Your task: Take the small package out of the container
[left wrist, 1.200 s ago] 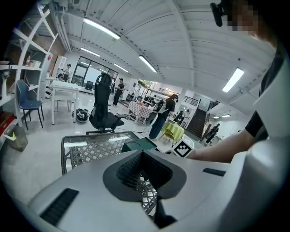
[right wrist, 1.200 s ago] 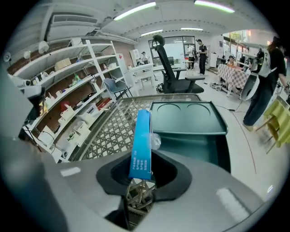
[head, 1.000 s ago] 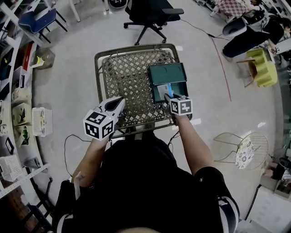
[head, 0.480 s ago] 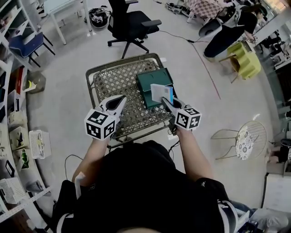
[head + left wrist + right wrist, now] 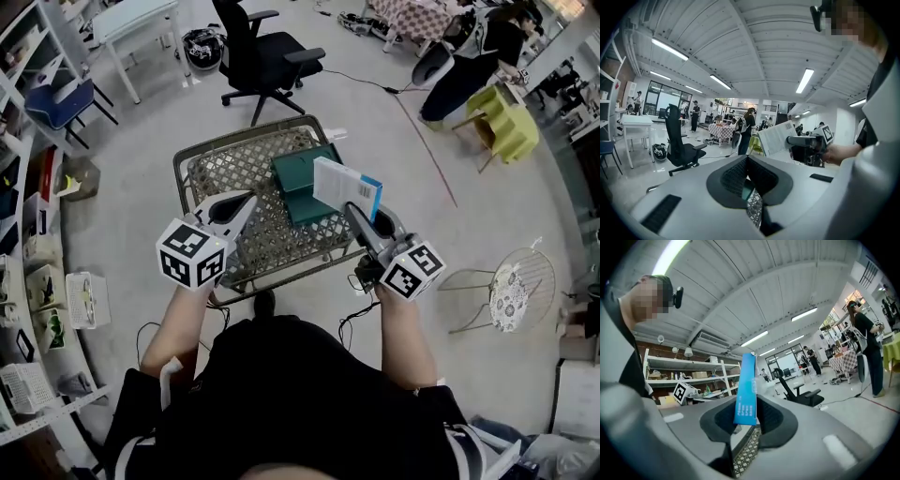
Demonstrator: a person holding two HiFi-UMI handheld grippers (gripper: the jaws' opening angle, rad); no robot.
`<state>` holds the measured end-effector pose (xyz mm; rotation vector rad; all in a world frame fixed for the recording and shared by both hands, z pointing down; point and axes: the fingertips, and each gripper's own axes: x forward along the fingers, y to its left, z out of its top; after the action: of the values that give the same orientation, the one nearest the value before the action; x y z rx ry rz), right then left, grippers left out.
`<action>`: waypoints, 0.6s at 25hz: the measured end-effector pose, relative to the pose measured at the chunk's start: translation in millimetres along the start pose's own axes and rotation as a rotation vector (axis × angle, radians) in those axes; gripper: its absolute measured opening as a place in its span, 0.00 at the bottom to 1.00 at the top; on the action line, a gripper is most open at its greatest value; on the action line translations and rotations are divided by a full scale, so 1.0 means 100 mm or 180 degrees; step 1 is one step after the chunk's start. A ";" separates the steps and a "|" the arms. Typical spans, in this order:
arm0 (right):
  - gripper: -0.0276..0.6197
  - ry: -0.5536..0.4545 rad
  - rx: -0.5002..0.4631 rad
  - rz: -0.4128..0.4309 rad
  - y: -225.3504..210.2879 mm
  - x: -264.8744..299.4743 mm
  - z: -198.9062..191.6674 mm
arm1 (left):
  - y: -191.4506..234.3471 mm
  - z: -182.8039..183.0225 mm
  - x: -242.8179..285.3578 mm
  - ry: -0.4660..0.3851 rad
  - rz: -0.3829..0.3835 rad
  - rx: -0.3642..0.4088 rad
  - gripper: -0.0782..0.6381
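Note:
In the head view my right gripper [image 5: 355, 215] is shut on a small white package with a blue edge [image 5: 345, 187]. It holds the package tilted in the air, above and to the right of the open green container [image 5: 293, 178]. The container rests on the woven table [image 5: 234, 167]. The right gripper view shows the package's blue edge [image 5: 746, 390] standing upright between that gripper's [image 5: 747, 420] pads. My left gripper [image 5: 246, 201] hovers over the table's near left part, shut, with nothing in it. The left gripper view shows its jaws [image 5: 746, 161] together, with the package [image 5: 777, 138] off to the right.
A black office chair [image 5: 264, 54] stands beyond the table. A round wire stool [image 5: 506, 300] is at the right and a yellow-green chair [image 5: 508, 131] at the far right. Shelving [image 5: 28, 234] runs along the left. A person [image 5: 473, 61] bends over at the upper right.
My right gripper has lifted the package up out of the green container and drawn it right, towards me. The left gripper has stayed over the table's near left part.

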<state>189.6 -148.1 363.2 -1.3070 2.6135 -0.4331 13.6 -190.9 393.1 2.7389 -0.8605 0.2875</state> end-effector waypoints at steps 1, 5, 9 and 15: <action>0.19 -0.0075 -0.0039 0.0013 0.05 -0.11 0.10 | -0.05 0.04 -0.04 -0.0025 -0.0001 -0.0001 0.12; 0.19 -0.0376 -0.0179 -0.0061 0.13 -0.50 0.44 | -0.22 0.21 -0.23 -0.0130 0.0021 0.0028 0.12; 0.19 -0.0559 -0.0342 -0.0251 0.11 -0.77 0.67 | -0.34 0.29 -0.36 -0.0201 0.0072 0.0040 0.12; 0.19 -0.0687 -0.0462 -0.0361 0.06 -0.87 0.75 | -0.22 0.35 -0.38 -0.0293 0.0365 0.0108 0.12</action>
<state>258.4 -87.8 294.1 -1.4627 2.4387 -0.1116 -0.9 -163.7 345.9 2.7574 -1.0483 0.2007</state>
